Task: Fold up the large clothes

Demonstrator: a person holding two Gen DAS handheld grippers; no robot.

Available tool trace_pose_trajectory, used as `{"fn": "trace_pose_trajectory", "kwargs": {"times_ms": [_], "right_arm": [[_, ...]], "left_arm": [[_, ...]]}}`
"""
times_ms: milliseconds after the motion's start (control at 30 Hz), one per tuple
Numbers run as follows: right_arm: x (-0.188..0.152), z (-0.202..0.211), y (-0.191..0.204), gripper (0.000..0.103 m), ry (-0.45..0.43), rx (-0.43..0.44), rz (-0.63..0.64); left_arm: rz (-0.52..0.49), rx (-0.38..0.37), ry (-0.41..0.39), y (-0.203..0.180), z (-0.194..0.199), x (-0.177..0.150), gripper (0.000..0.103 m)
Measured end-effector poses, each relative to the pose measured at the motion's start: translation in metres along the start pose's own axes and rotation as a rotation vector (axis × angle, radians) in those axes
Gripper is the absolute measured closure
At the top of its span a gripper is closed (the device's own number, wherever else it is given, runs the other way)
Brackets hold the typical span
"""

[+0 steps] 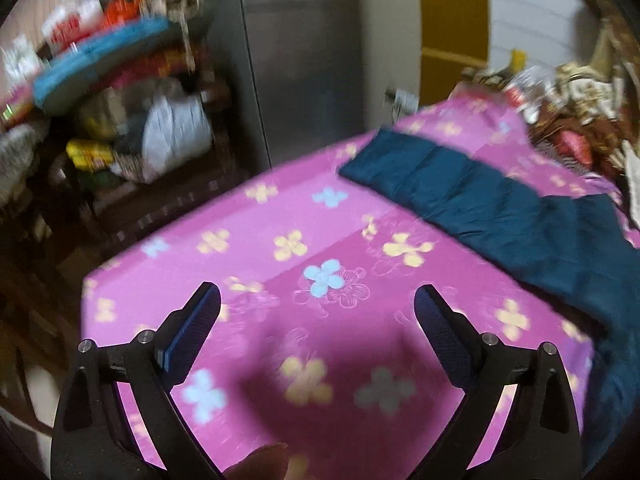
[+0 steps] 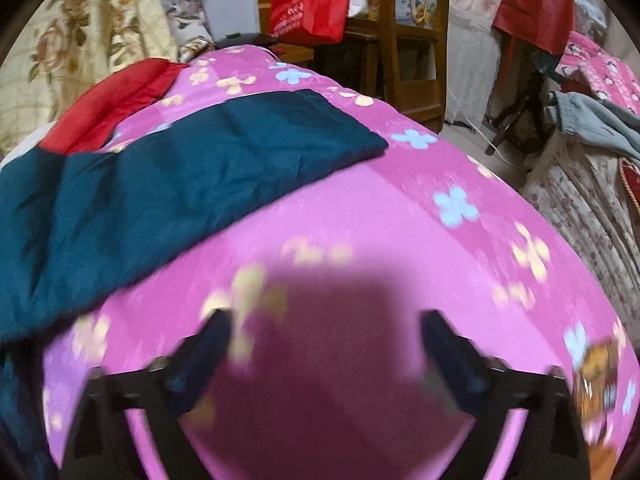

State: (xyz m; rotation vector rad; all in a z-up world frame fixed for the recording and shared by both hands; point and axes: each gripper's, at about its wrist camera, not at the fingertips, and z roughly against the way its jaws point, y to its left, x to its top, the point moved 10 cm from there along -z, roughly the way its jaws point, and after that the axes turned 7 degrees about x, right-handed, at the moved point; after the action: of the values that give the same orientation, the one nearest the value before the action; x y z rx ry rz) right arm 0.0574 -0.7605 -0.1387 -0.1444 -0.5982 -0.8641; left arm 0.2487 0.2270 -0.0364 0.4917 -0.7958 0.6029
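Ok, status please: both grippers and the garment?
Left gripper open, empty. Right gripper open, empty. Dark blue garment flat on pink sheet, untouched. Nothing in the way.

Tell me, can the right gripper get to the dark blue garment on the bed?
Probably yes: the right gripper is open and empty over the pink bedspread, and nothing lies between it and the blue garment.

Room dim, light soft and warm. Both pictures round like fish bowl, black corners, straight lines bent near edges. Left wrist view smeared all over (shelf clutter [image 1: 112, 92] worst), flowers on pink bedspread [image 1: 280, 240] fuzzy. Right wrist view sharper far away, red bag [image 2: 312, 8] clear, but bottom part very blurry. Big dark shadow on pink bedspread between fingers in both views. Right gripper [image 2: 326, 328] fingers smeared. No glare, no bright spots.
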Motion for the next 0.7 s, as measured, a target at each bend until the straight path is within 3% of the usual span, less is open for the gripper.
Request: {"fn": "trace_pose_trajectory", "kwargs": {"times_ms": [133, 267, 433, 500, 533, 600, 700], "right_arm": [[-0.052, 0.063, 0.039, 0.029, -0.023, 0.206, 0.062], [-0.116, 0.119, 0.083, 0.029, 0.044, 0.441, 0.123], [-0.188, 0.137, 0.112, 0.029, 0.113, 0.479, 0.246], [-0.206, 0.138, 0.116, 0.043, 0.136, 0.502, 0.259], [-0.210, 0.144, 0.117, 0.049, 0.108, 0.497, 0.281], [-0.221, 0.151, 0.123, 0.079, 0.132, 0.534, 0.295], [-0.240, 0.167, 0.126, 0.090, 0.151, 0.548, 0.313]], "left_arm": [[-0.064, -0.007, -0.116, 0.000, 0.065, -0.002, 0.005], [-0.109, -0.057, -0.157, -0.008, 0.118, -0.025, 0.005], [-0.089, -0.158, -0.189, -0.006, 0.192, -0.058, 0.005], [-0.072, -0.203, -0.197, -0.002, 0.215, -0.066, 0.005], [-0.060, -0.232, -0.203, 0.001, 0.227, -0.070, 0.005], [-0.039, -0.269, -0.206, 0.005, 0.245, -0.078, 0.005], [-0.023, -0.260, -0.226, 0.020, 0.264, -0.083, 0.005]]}}
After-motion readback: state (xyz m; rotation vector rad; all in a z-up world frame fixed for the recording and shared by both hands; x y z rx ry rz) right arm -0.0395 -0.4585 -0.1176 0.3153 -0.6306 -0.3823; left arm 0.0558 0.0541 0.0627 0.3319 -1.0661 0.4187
